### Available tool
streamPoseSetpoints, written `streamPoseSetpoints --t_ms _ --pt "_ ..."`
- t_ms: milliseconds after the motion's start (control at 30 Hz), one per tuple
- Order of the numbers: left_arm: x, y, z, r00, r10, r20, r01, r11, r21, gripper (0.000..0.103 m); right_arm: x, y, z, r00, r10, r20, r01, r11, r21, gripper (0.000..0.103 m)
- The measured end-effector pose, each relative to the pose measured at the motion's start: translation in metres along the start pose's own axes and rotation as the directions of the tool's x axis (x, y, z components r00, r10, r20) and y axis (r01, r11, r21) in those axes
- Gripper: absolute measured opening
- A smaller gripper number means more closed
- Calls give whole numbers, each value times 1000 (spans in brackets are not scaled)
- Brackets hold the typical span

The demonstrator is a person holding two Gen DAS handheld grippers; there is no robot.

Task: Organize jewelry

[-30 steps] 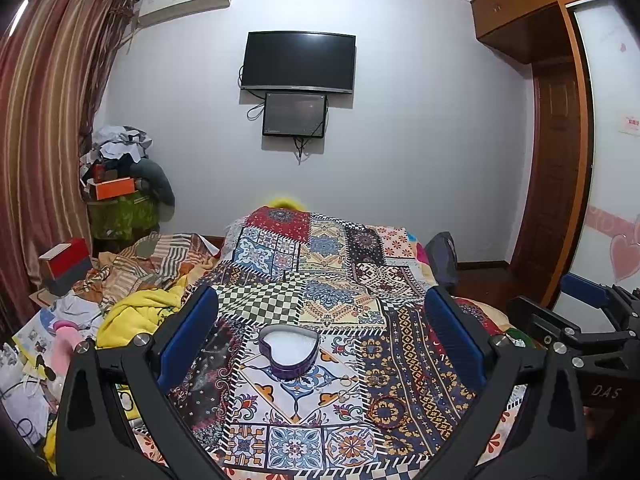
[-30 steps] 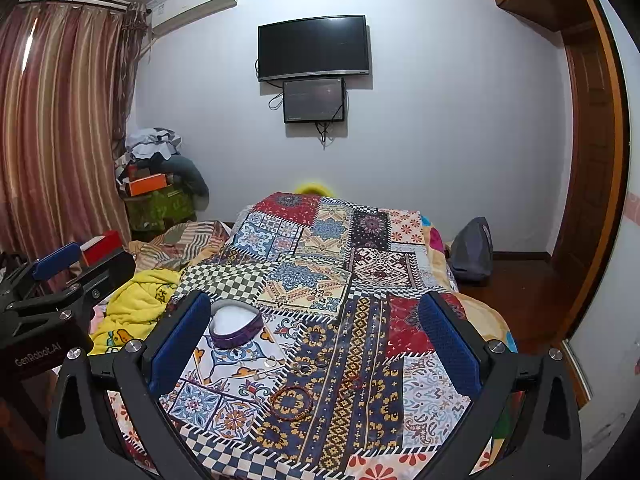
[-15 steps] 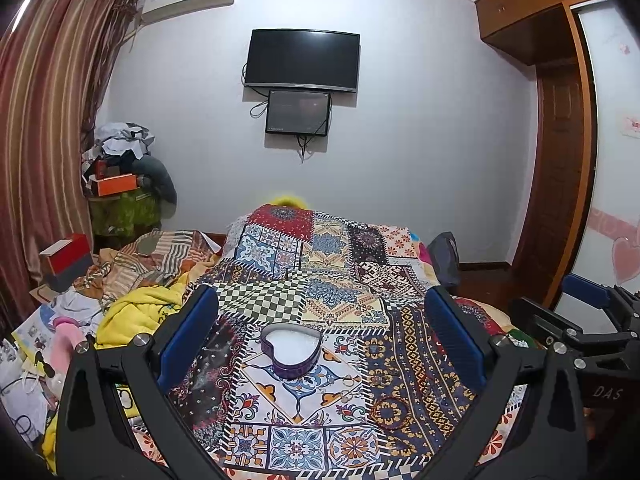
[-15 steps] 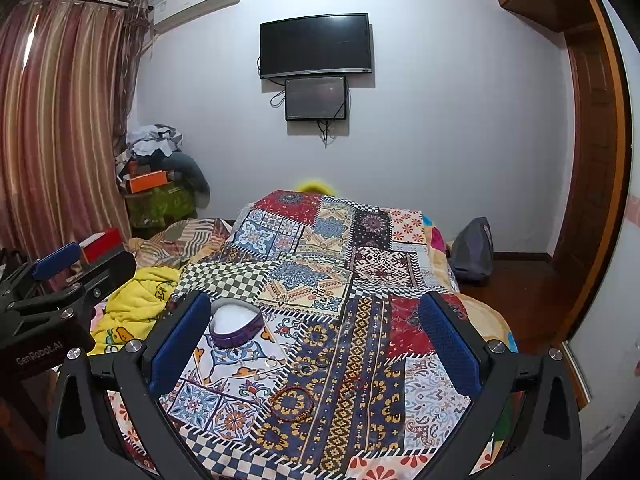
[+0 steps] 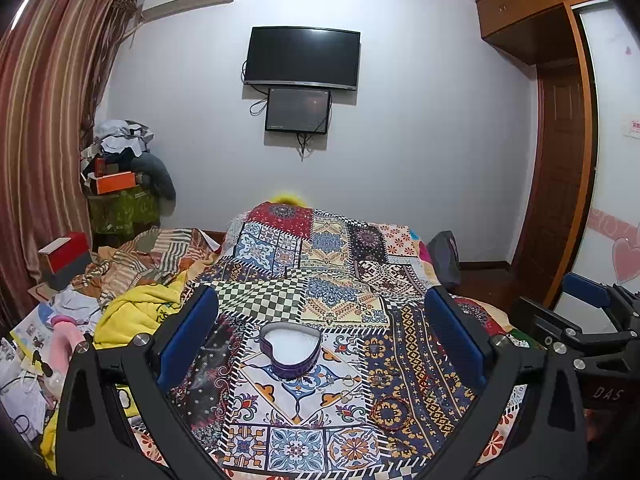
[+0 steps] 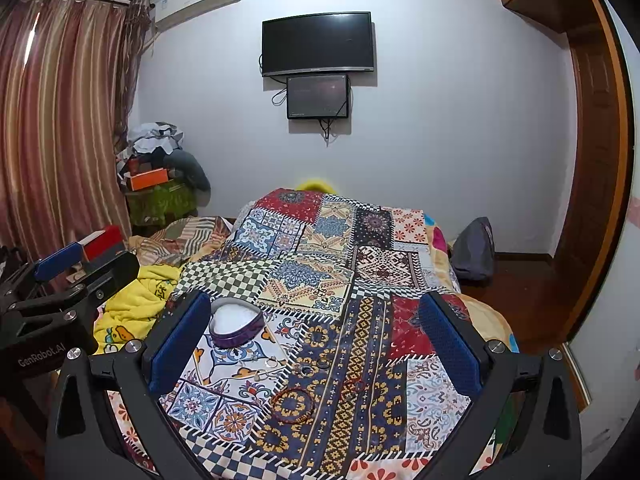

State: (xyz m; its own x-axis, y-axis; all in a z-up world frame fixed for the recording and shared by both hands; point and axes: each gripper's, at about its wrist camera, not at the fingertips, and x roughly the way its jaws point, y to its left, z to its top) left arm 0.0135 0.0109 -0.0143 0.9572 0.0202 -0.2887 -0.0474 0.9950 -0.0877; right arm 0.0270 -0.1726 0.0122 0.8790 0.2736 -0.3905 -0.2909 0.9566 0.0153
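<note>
A purple heart-shaped box (image 5: 291,350) with a white lining sits open on the patchwork bedspread (image 5: 320,276); it also shows in the right wrist view as the heart box (image 6: 236,326). A dark red bead bracelet (image 5: 387,413) lies to its right, the same bracelet (image 6: 293,400) near the bed's front edge. Small rings (image 6: 314,366) and thin earrings (image 6: 266,364) lie between box and bracelet. My left gripper (image 5: 320,340) hangs open above the box, nothing between its blue pads. My right gripper (image 6: 314,338) is open over the rings and bracelet.
A yellow blanket (image 5: 136,312), striped cloth and loose clutter cover the bed's left side. A red and grey box (image 5: 64,258) stands at the left. A grey bag (image 5: 442,258) lies on the floor right of the bed, near a wooden door (image 5: 560,184).
Both views have barely shifted; the heart box and bracelet sit slightly differently in frame. Both grippers stay open and nothing was picked up.
</note>
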Motion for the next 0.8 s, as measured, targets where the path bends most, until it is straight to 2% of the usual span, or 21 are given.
streamPoseSetpoints --t_ms 800 --pt "6 -2 -1 1000 1 -9 -1 1000 2 103 4 -1 -1 1000 0 -4 0 1000 0 103"
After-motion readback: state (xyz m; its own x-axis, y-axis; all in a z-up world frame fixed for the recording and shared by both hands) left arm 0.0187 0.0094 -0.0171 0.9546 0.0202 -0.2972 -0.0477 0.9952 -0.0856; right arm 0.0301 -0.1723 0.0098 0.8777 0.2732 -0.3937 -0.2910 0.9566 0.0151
